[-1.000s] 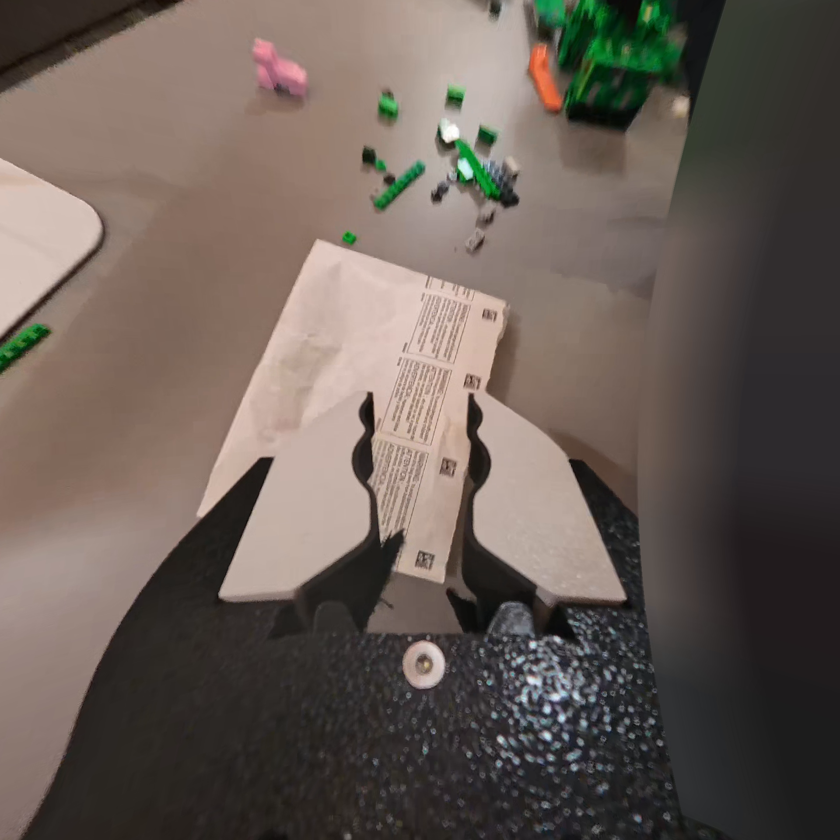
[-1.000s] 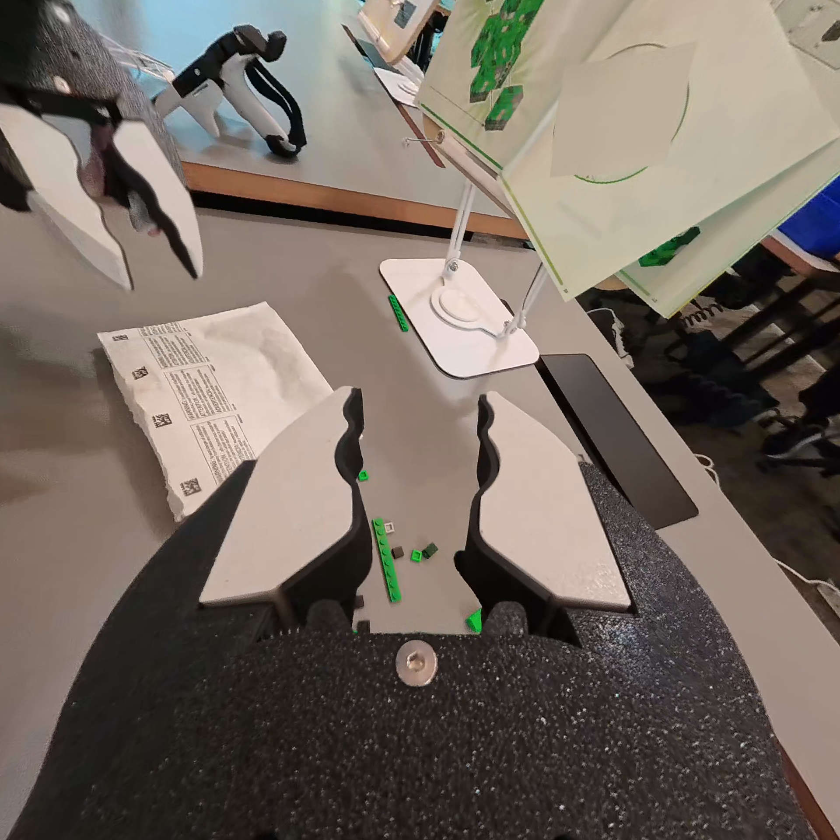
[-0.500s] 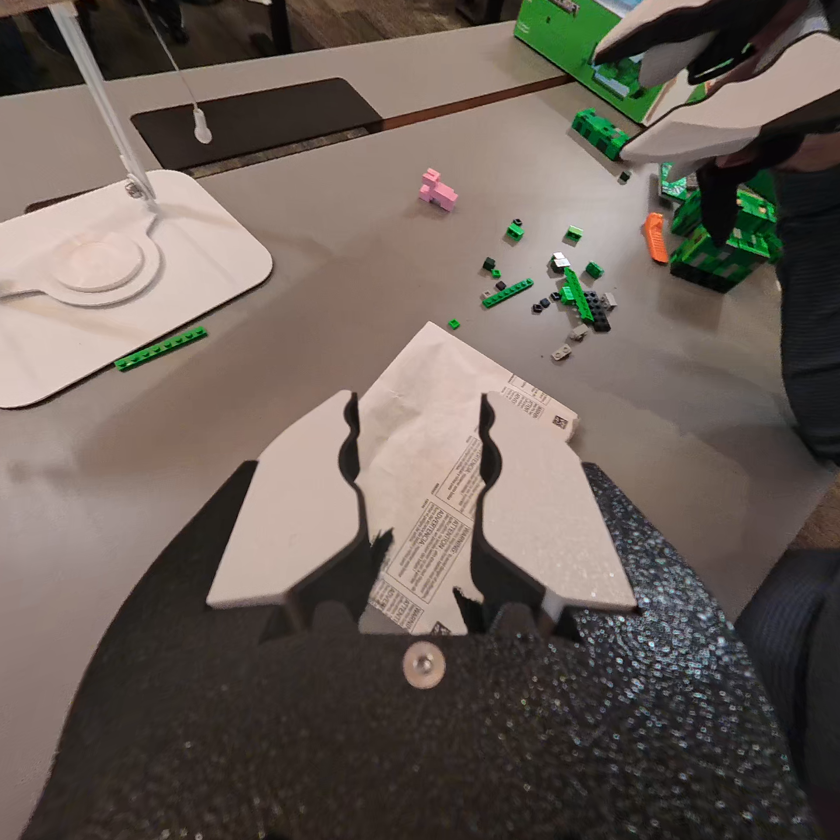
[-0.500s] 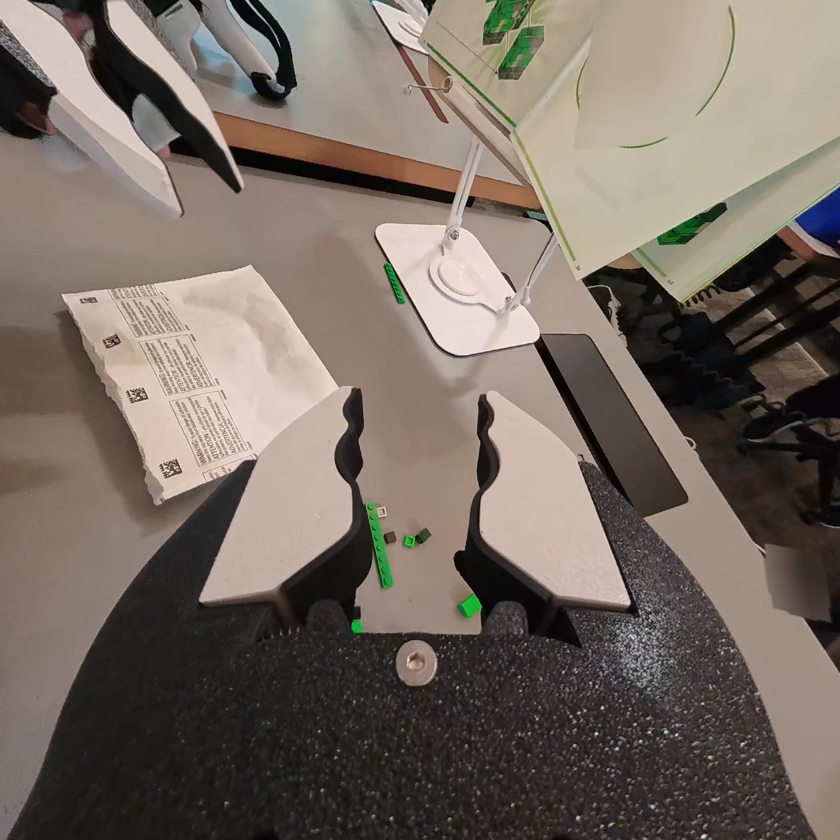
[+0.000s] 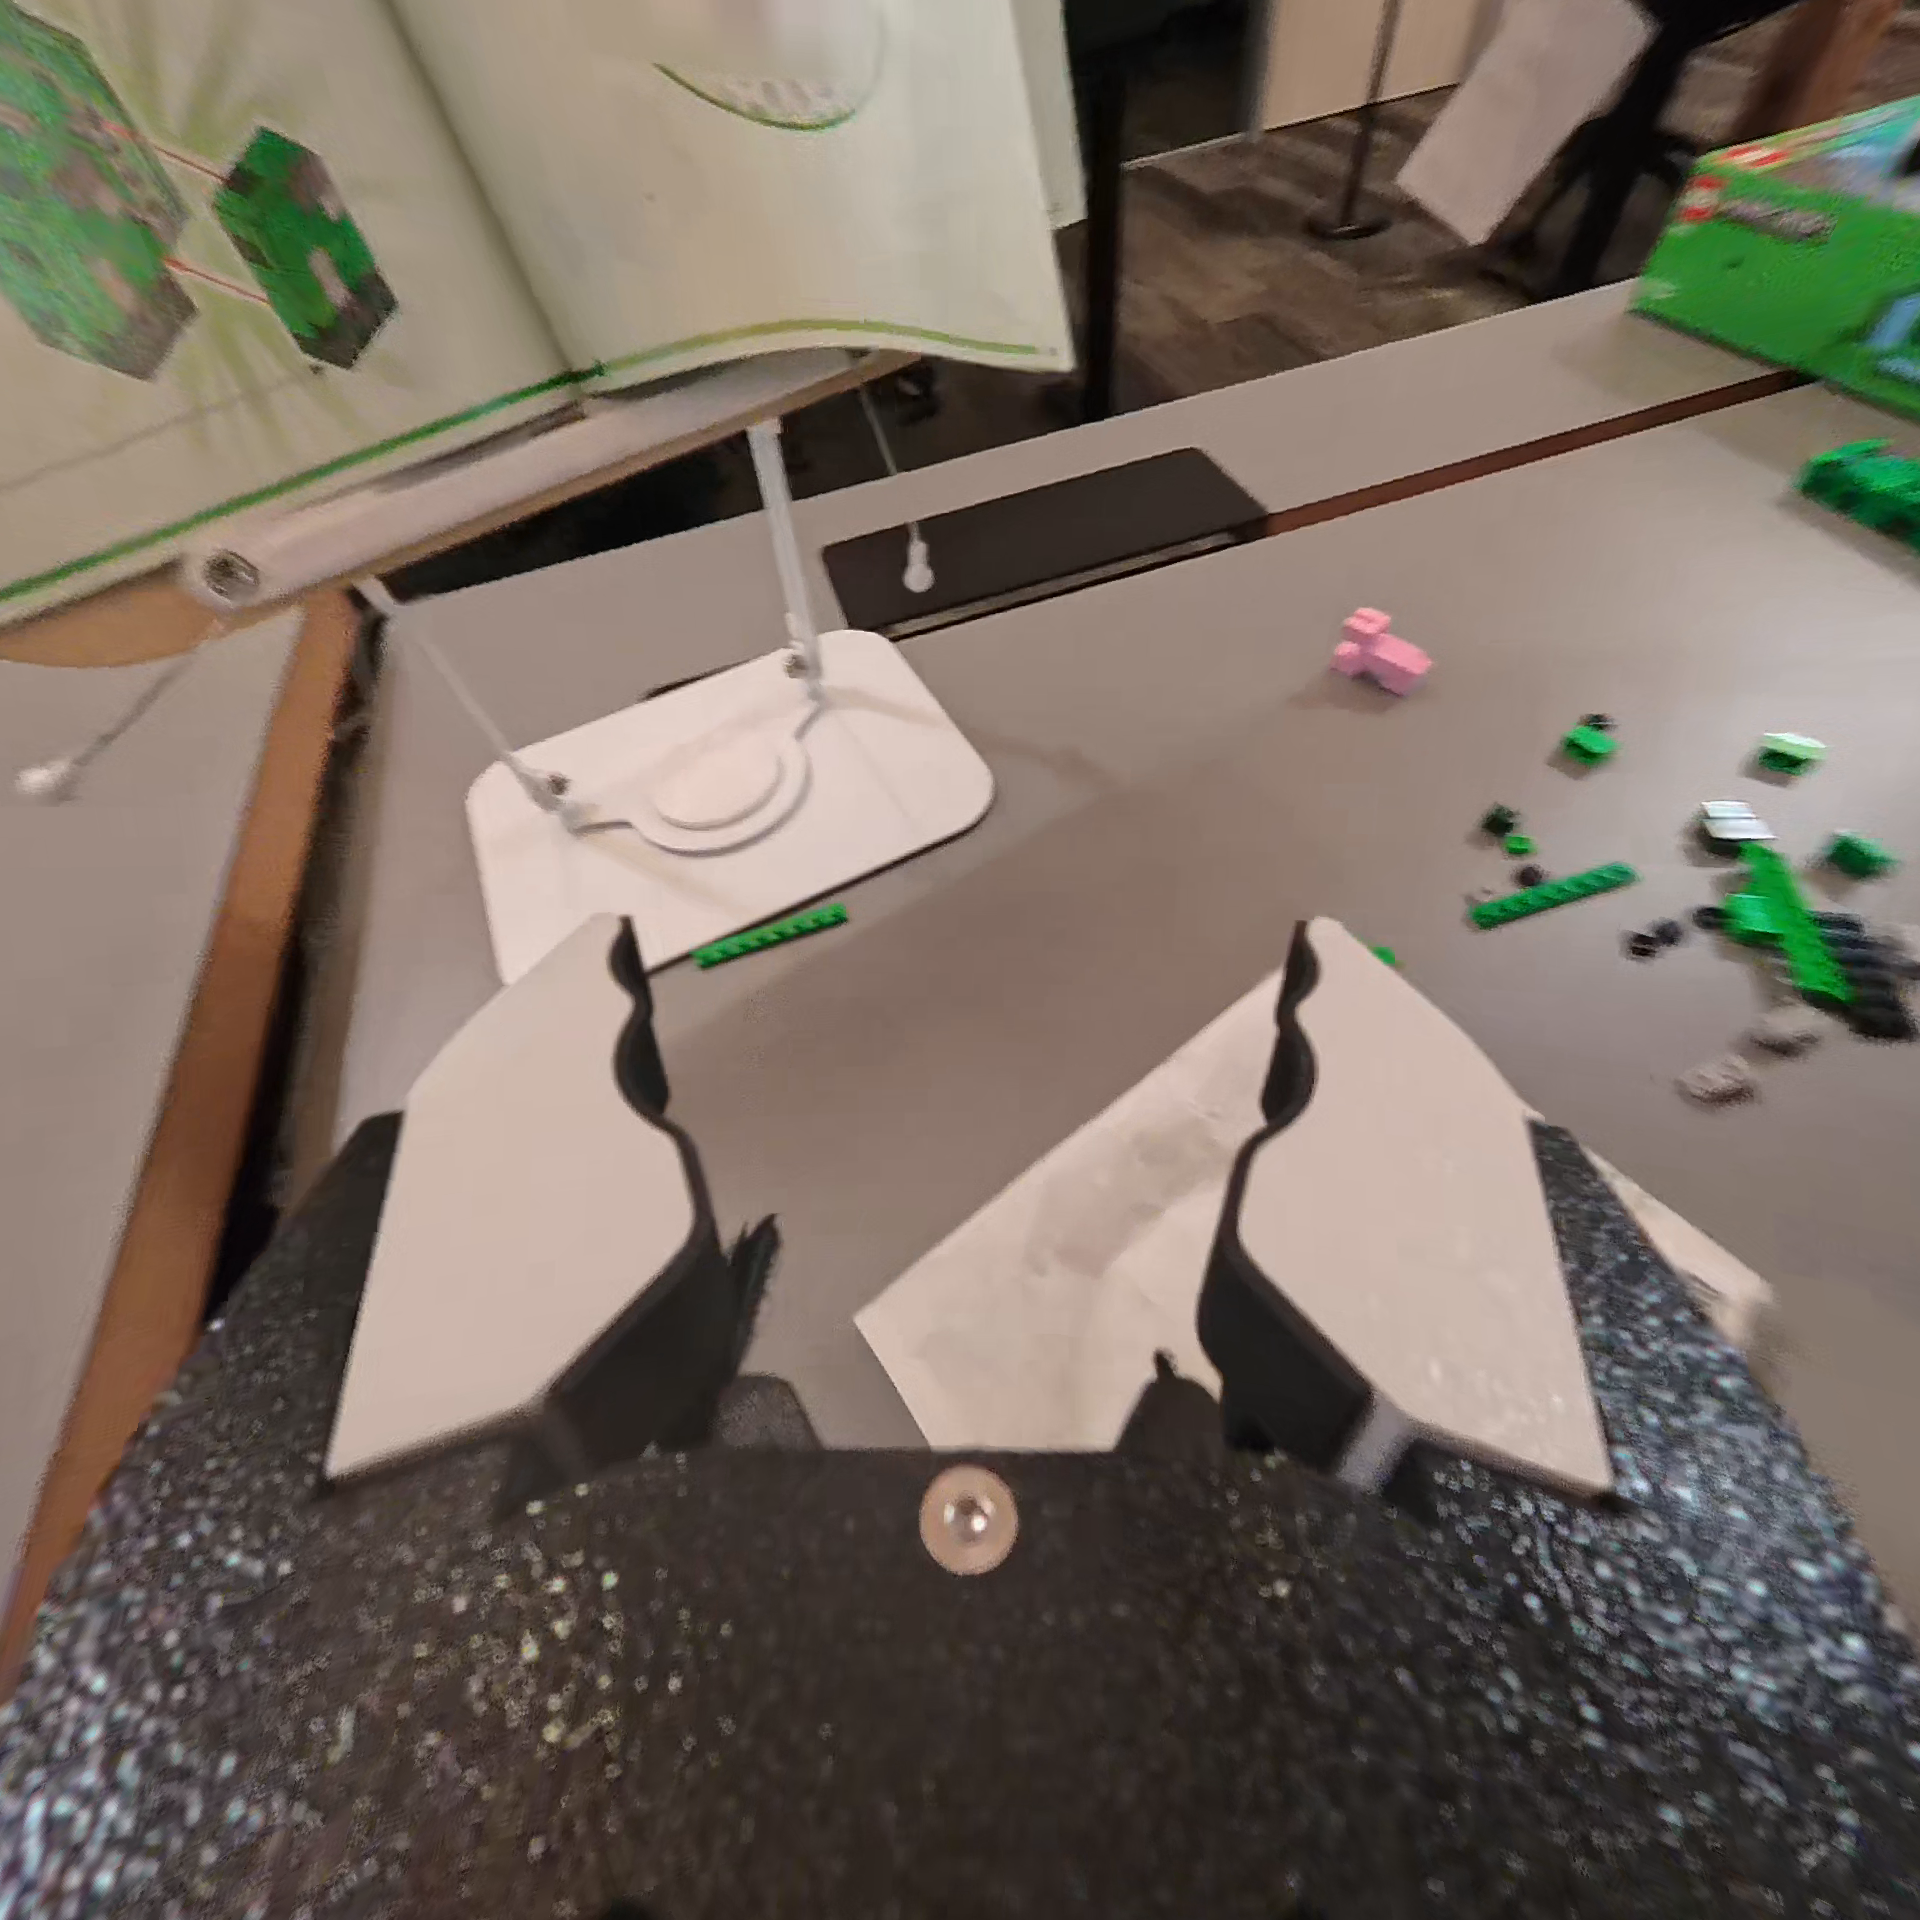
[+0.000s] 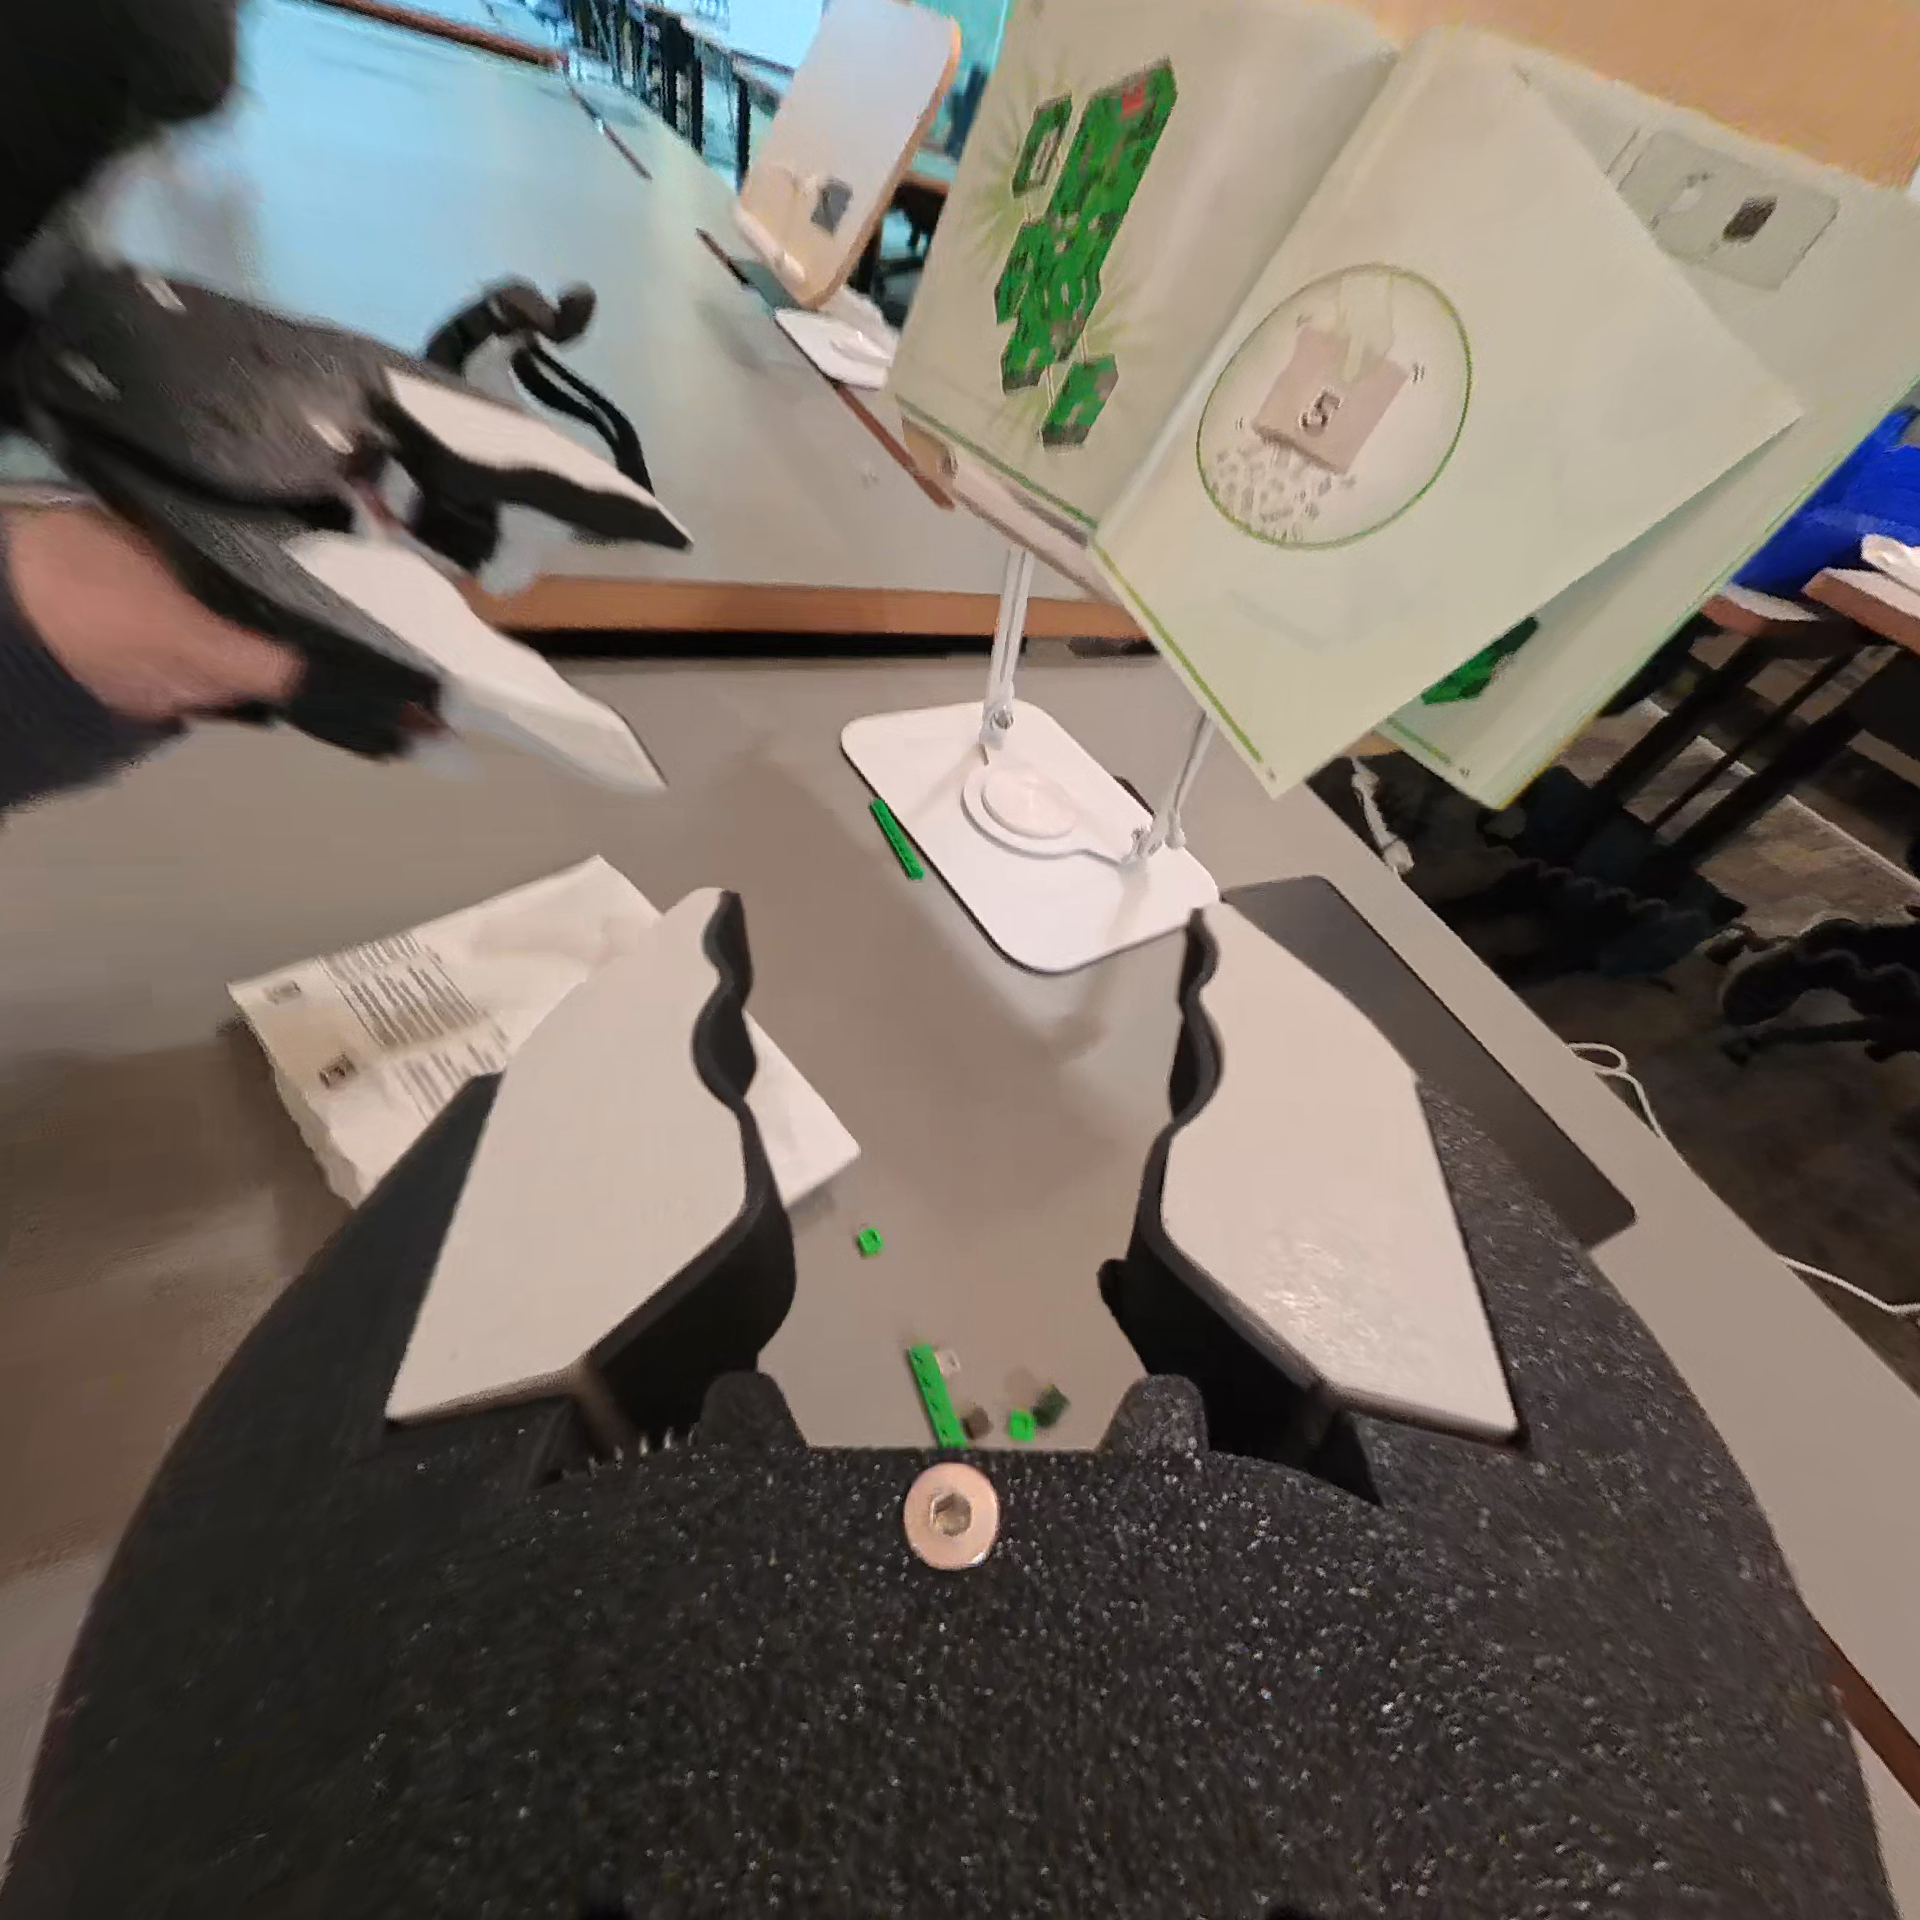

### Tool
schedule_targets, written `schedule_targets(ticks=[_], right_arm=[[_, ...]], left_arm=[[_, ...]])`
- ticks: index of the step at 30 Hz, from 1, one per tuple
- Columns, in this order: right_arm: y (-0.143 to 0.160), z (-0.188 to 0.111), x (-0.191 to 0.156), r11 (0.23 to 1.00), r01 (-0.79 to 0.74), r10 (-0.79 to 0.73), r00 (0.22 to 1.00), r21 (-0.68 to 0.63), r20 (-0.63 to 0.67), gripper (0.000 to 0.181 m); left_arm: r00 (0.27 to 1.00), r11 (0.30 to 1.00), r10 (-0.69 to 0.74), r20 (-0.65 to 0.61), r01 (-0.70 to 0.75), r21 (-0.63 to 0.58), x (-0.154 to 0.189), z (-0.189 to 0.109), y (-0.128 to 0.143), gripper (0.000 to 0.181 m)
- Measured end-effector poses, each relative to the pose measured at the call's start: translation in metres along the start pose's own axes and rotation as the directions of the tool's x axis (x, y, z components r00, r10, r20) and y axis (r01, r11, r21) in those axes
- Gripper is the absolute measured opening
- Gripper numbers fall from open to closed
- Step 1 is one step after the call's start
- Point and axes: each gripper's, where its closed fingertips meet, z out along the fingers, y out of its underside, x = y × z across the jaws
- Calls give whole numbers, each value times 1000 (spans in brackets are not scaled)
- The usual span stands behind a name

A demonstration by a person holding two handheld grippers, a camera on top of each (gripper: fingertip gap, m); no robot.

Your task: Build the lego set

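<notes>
My left gripper (image 5: 961, 935) is open wide and empty, held above the grey table (image 5: 1091, 810) and facing the book stand. It also shows at the upper left of the right wrist view (image 6: 665, 655), in a person's hand. My right gripper (image 6: 961, 914) is open and empty above the table. A long green plate (image 5: 771, 935) lies by the stand's white base (image 5: 727, 800). Loose green, black and grey pieces (image 5: 1766, 914) lie at the right. A green plate (image 6: 935, 1392) and small pieces lie between my right fingers. The open instruction booklet (image 6: 1299, 416) rests on the stand.
A torn white paper bag (image 5: 1091, 1247) lies flat under my left gripper. A pink pig figure (image 5: 1382, 655), a green build (image 5: 1860, 483) and the green box (image 5: 1787, 260) sit at the far right. A black pad (image 6: 1455, 1039) lies near the table edge. The left tips stand about 20 cm off the long green plate (image 5: 771, 935). My right wrist view (image 6: 894, 837) looks at it from another angle.
My left gripper swung up and left from the paper bag toward the book stand and opened wider. My right gripper also opened wider and tilted up.
</notes>
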Motion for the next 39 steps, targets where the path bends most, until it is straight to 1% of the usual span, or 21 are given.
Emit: schedule_targets(ticks=[3,5,7,9,12,18,21,27,30,34,39], right_arm=[[-30,-2,-18,996,-33,34,999,81,-9,103],[-49,-5,-32,993,-20,24,999,115,-33,121],[-60,-6,-44,994,22,-14,997,106,-76,133],[-64,-5,-52,995,66,-56,991,76,-124,141],[-66,-3,-57,993,107,-97,980,47,-175,142],[-55,-10,-41,992,115,-123,956,-46,-268,141],[-52,-11,-39,993,103,-115,959,-59,-260,141],[-40,-11,-32,988,89,-119,958,-125,-262,141],[-35,-11,-32,986,74,-111,960,-150,-256,141],[-28,-13,-30,976,64,-119,957,-208,-264,141],[-22,-16,-31,964,64,-135,954,-259,-269,140]], left_arm=[[985,992,124,120,-120,-44,0,22,-6,132],[967,977,205,150,-193,-87,8,38,-9,141],[948,962,270,169,-256,-99,19,52,-15,143],[928,945,324,186,-308,-110,31,63,-20,146],[898,917,394,197,-372,-141,47,77,-24,147],[857,884,467,220,-441,-157,67,89,-34,147],[850,876,480,217,-450,-175,71,94,-34,147],[845,856,506,173,-466,-226,80,102,-23,146],[823,838,534,194,-484,-252,76,102,-22,146],[772,799,591,236,-518,-305,67,101,-18,146],[773,790,600,206,-532,-305,76,106,-12,145]])
